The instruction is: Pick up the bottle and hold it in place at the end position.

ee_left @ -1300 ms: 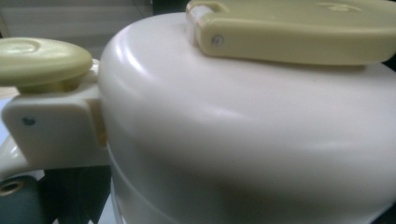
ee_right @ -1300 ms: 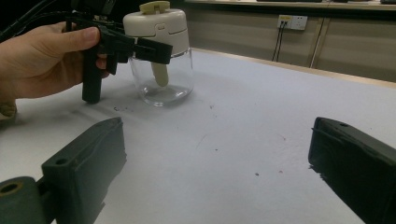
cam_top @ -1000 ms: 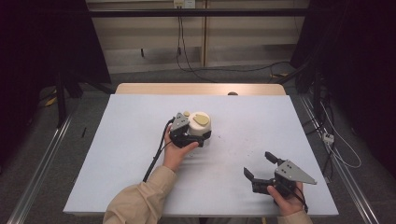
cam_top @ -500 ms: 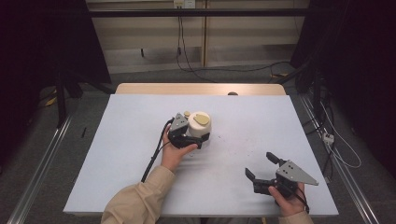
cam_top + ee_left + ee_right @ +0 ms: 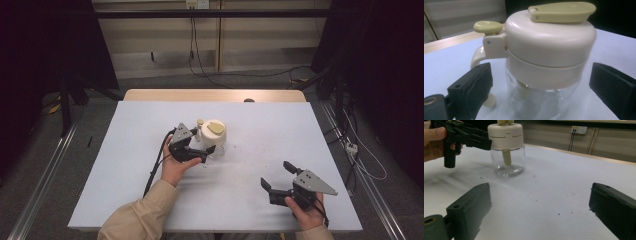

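Left claw (image 5: 539, 87) spread wide around the jar (image 5: 544, 67), pads apart from glass.

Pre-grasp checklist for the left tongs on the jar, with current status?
1. Left tongs open: ok, a jaw on each side of the jar.
2. Jaws touching the glass: not ok, gaps on both sides.
3. Jar upright on the table: ok.
4. Lid seated on the jar: ok; whether it is locked, cannot tell.
5. Right tongs out of the way: ok, open, apart from the jar near the table's front edge.
6. Jar contents: cannot tell; the glass looks empty apart from a cream part hanging inside.
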The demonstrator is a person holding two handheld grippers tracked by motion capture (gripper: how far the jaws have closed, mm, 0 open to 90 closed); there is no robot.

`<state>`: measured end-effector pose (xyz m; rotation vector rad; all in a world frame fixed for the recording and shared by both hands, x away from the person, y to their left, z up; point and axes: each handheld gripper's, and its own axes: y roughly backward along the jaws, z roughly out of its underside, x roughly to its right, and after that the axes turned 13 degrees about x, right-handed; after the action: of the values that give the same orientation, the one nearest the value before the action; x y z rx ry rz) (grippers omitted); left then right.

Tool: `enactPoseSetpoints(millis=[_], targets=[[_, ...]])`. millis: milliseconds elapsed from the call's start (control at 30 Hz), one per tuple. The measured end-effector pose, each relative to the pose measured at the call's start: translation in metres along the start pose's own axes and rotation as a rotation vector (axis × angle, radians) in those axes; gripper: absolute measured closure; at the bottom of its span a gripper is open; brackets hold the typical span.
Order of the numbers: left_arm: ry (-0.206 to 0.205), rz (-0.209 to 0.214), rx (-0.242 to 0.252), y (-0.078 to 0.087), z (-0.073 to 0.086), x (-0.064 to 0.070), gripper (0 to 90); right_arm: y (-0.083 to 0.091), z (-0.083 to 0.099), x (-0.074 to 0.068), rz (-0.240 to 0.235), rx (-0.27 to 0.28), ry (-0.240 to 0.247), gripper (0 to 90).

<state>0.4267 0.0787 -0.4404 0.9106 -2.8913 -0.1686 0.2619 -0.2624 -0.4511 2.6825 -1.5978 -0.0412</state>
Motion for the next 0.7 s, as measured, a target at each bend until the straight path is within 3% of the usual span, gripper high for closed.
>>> enactPoseSetpoints(millis=[233,333,700], targets=[[-0.029,-0.002,0.016,0.013,-0.009,0.003,7.7,-0.009,-0.003,-0.001,-0.004,-0.003,0.0,3.6],[-0.001,0.009,0.029,0.016,-0.014,0.004,10.4,-0.013,-0.004,-0.002,0.0,-0.014,0.007,3.6],[0.007,0.009,0.037,0.021,-0.04,-0.003,24.8,-0.025,-0.009,-0.002,0.001,-0.035,-0.004,3.8]])
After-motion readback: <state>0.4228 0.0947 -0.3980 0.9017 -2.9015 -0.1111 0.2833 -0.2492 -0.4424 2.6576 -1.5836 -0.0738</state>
